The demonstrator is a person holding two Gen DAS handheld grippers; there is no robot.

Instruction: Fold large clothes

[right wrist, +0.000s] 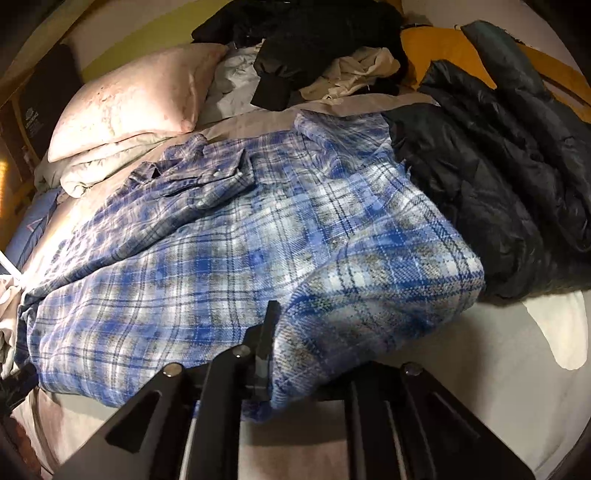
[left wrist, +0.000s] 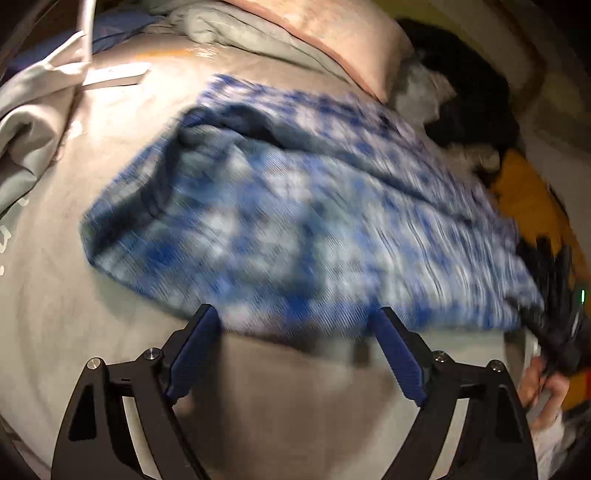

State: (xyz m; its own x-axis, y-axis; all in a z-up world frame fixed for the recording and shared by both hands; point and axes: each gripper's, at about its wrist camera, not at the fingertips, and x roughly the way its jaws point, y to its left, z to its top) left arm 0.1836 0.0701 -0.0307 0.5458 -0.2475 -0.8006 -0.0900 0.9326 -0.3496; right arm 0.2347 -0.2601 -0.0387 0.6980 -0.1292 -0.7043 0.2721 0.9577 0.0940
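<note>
A blue and white plaid shirt [right wrist: 229, 251] lies spread on the bed sheet [right wrist: 461, 350], its collar toward the pillow. Its near right corner is bunched up over my right gripper [right wrist: 281, 317]. One black finger [right wrist: 271, 325] shows against the cloth, the other is hidden beneath it, and the jaws stand nearly together on the shirt. In the left wrist view the shirt [left wrist: 295, 229] is blurred. My left gripper [left wrist: 297, 315] is open at its near hem, blue pads [left wrist: 397, 350] wide apart and pressing nothing. The right gripper [left wrist: 554, 325] and a hand [left wrist: 543, 387] show at the right edge.
A pink pillow [right wrist: 129, 103] on folded bedding lies at the bed's head. A dark puffer jacket [right wrist: 498, 192] lies right of the shirt, with black and pale clothes [right wrist: 314, 48] and orange fabric [right wrist: 443, 48] beyond. A grey garment [left wrist: 26, 122] and a white strap [left wrist: 86, 33] lie far left.
</note>
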